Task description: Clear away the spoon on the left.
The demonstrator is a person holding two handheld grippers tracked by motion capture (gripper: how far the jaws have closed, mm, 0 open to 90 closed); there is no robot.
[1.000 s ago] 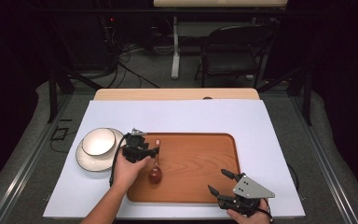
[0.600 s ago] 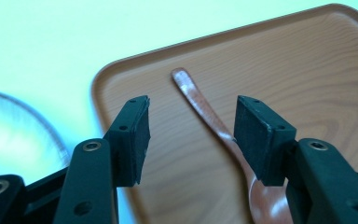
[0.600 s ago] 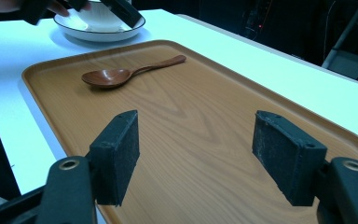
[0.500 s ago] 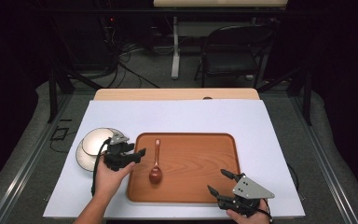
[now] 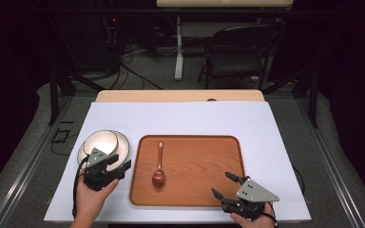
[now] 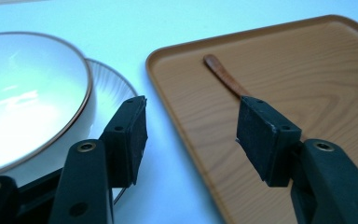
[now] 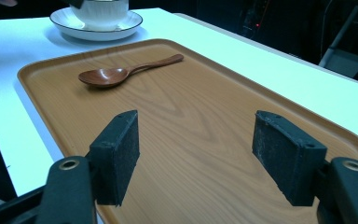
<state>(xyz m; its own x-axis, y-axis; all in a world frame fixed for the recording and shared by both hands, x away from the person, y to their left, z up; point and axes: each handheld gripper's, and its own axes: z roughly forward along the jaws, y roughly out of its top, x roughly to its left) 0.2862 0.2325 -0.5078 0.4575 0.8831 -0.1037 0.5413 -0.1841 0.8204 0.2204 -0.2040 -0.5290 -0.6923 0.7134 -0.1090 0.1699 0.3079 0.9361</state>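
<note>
Spoon (image 5: 159,166) lies on tray (image 5: 190,199). My left gripper (image 5: 116,167), just left of tray, jaws just widened, nothing between; right gripper (image 5: 223,185) spread, over tray's near edge.

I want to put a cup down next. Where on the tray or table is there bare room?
The tray is bare right of the spoon, up to its right rim. The white table is open behind the tray and right of it. It is crowded at the left, around the bowl, its saucer and the left gripper.
</note>
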